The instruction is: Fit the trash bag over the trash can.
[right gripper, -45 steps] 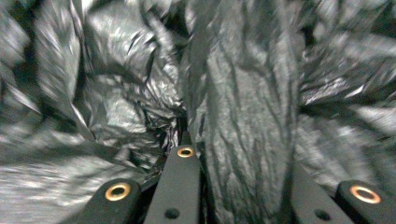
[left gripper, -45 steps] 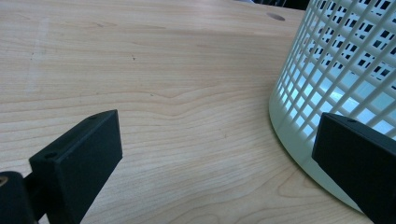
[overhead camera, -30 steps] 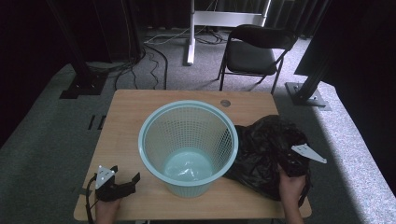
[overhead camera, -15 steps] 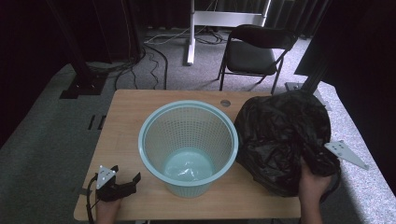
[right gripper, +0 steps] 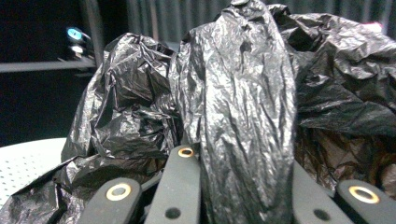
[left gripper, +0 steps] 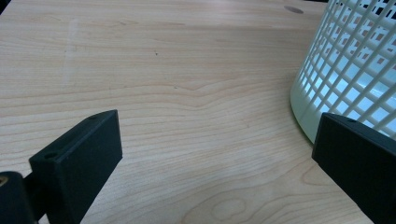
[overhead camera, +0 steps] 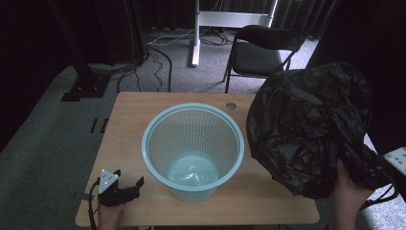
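Black bag (overhead camera: pixel 306 129) in right gripper (right gripper: pixel 243 186), billowing upright.

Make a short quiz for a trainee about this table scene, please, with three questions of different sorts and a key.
1. True or false: the left tongs are shut on the basket.
2. What do the right tongs hold?
3. Where is the black plastic bag? A: inside the basket. B: lifted at the basket's right. C: on the chair.

Key:
1. False, they are open on the table.
2. The black plastic bag.
3. B.

Left hand-held gripper (overhead camera: pixel 125 190) agape, right (right gripper: pixel 243 186) clamped.
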Motion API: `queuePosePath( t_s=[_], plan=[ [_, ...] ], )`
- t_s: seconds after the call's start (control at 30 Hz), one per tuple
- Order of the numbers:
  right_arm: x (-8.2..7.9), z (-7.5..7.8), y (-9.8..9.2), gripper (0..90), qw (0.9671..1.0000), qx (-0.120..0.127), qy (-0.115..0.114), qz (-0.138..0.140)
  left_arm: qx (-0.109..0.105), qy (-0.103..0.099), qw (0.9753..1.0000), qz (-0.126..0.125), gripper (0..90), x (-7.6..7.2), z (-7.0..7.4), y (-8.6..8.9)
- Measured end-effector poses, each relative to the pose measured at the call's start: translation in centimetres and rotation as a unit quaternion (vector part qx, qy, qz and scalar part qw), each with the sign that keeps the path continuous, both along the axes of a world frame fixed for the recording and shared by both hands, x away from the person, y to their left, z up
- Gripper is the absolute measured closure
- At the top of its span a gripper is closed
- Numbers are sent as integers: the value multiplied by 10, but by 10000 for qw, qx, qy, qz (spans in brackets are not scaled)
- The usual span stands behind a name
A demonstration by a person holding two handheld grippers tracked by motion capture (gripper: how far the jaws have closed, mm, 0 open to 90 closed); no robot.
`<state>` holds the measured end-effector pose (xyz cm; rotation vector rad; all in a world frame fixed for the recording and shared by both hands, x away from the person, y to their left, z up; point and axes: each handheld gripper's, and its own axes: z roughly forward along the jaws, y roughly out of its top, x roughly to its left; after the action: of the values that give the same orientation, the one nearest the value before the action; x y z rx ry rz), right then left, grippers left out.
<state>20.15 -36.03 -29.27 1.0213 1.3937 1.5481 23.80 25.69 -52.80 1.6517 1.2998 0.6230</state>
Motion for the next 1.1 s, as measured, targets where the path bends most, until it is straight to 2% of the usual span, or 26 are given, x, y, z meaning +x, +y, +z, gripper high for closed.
queuePosePath(
  t_s=[0.17,0.27,0.4,0.53,0.57,0.63,0.7,0.87,0.9,1.1],
  plan=[
    [-12,22,13,849,9990,-110,-277,331,10,7,10000,17,17,0,0,0],
    [-15,29,21,849,9977,-100,-335,582,3,3,10000,19,17,0,0,1],
    [-17,38,33,848,9940,-12,-392,1020,10,3,10000,31,16,0,0,1],
    [-16,47,50,848,9892,-49,-399,1407,-2,-8,10000,30,17,0,1,1],
    [-14,48,57,848,9866,-69,-388,1581,0,-4,10000,29,16,0,1,1],
    [-10,50,68,848,9841,-153,-312,1742,7,-20,10000,30,17,0,1,1],
    [-4,51,82,848,9801,-207,-223,1960,8,-21,10000,29,17,0,1,1],
    [14,53,118,846,9681,-358,122,2478,-6,-41,10000,50,17,-1,2,3],
    [19,53,127,847,9646,-391,212,2599,-9,-45,10000,53,17,-1,2,3],
    [40,55,168,845,9511,-642,561,2969,-44,-49,10000,46,17,-2,3,5]
  ],
)
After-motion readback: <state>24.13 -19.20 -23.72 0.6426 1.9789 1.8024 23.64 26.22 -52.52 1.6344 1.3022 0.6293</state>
